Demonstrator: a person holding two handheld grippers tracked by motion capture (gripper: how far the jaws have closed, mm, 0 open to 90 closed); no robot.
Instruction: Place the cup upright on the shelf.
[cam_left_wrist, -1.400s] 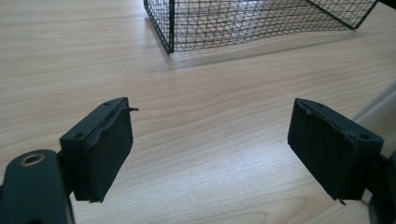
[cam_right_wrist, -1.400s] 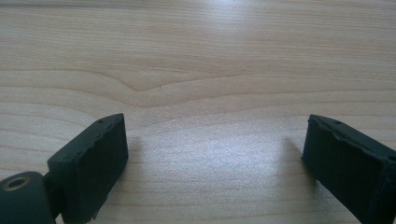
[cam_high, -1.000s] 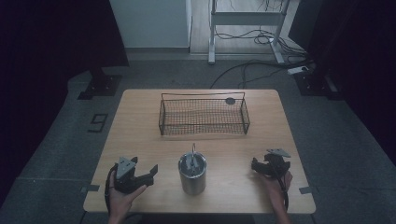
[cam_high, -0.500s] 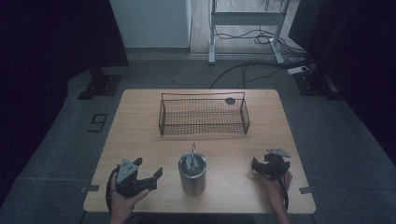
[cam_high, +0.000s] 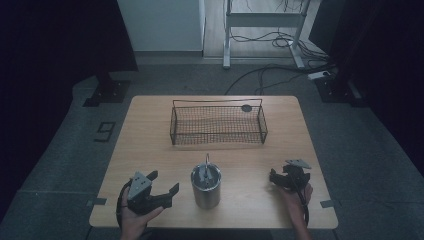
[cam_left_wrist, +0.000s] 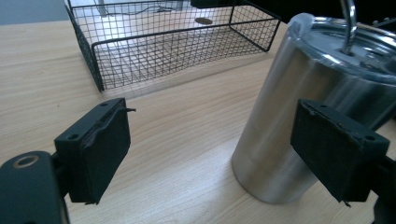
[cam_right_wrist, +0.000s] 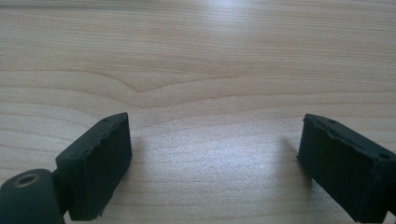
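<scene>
Nearest me, my left gripper (cam_high: 162, 192) sits low at the table's (cam_high: 150, 150) front edge, its jaws apart with nothing between them; they have just been opening, I judge to make room for the steel canister (cam_high: 205, 186) that stands upright just beside it, so the approach can come from the side rather than over the top. In the left gripper view one pad (cam_left_wrist: 343, 149) already overlaps the canister's wall, though I cannot tell whether it touches; the other pad hangs over bare wood. A thin metal handle (cam_high: 207, 161) rises from the canister's lid, which is why a side grip looks the safer choice to me. My right gripper (cam_high: 278, 178) rests well apart at the front right; its jaws stand apart over empty table and have just been closing, holding nothing, I judge simply parked out of the way. Farther back, a black wire basket (cam_high: 218, 125) waits across the middle; a small dark disc (cam_high: 246, 108) lies on the table just behind its far right corner.
</scene>
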